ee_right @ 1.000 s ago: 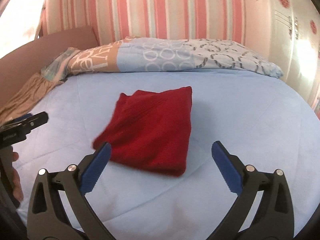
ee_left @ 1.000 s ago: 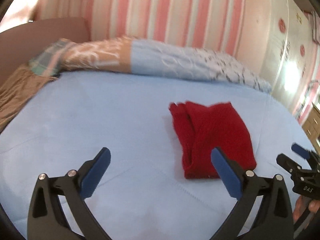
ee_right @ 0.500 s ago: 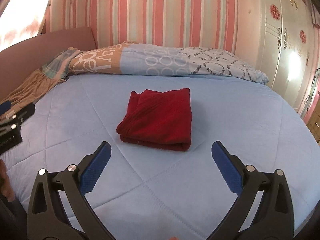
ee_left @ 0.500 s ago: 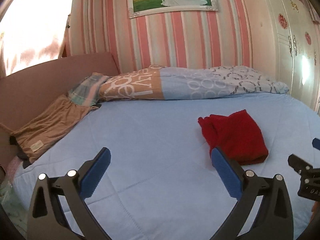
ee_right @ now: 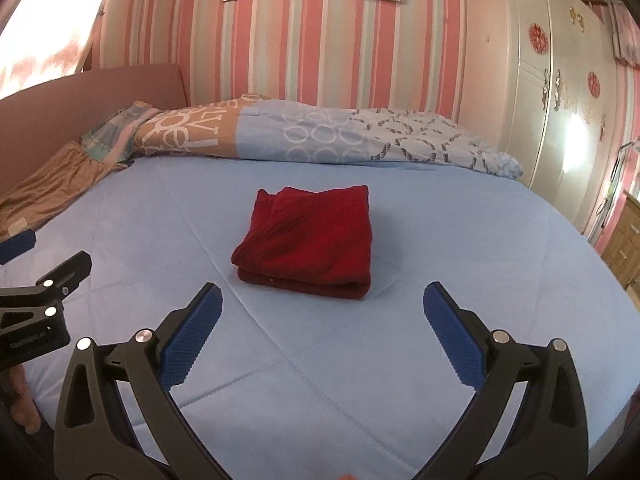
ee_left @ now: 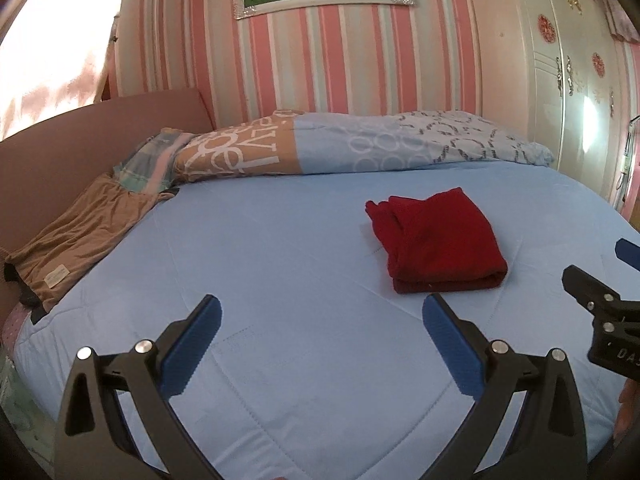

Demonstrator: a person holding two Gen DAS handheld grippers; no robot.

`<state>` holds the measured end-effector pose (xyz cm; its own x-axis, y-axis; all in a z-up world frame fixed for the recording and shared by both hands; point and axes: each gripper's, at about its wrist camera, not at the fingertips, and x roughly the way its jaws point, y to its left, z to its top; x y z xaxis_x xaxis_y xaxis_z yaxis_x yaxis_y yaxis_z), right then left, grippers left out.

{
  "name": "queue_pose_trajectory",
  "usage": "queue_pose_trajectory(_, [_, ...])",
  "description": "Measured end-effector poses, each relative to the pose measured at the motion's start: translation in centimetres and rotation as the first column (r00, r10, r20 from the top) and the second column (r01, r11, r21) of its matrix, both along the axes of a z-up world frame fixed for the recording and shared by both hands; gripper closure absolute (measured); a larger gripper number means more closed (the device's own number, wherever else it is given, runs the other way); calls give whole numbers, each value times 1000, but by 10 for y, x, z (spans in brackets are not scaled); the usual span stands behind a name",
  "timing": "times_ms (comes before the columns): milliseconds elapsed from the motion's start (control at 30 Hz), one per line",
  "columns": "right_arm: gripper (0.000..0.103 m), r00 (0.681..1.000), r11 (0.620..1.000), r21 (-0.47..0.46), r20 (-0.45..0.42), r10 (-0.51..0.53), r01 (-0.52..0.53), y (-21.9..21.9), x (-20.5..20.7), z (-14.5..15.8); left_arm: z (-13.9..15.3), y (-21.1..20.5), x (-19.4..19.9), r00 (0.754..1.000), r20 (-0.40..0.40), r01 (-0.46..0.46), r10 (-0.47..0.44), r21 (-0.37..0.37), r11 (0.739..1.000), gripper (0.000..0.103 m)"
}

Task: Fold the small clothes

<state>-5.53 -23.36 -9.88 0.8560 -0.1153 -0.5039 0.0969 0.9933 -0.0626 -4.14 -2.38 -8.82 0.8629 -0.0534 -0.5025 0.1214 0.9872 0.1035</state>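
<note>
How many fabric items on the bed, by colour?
Red: 1, folded red garment
Brown: 1, brown garment by the headboard
Plaid: 1, plaid cloth
Patterned blue and tan: 1, rolled quilt
Total: 4

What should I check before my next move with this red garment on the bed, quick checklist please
1. Red garment folded into a compact rectangle: ok.
2. Garment lying flat on the blue bedspread, away from its edges: ok.
3. Left gripper open and holding nothing: ok.
4. Right gripper open and holding nothing: ok.
5. Both grippers clear of the garment, not touching it: ok.
6. Next piece to fold: a brown garment lies at the bed's far left by the headboard; whether it belongs to the job: cannot tell.
</note>
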Motion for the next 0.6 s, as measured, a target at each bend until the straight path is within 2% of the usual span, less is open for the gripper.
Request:
queue_pose_trajectory(433, [3,1000,999,29,17,-24,24,-8,-6,4,0,0,-4,1000,-2,-4,4,-21,1000,2])
queue_pose_trajectory(600, [3,997,999,33,67,-37,35,-10,-15,5,2,-1,-5,1000,1,2,-2,-37,999,2])
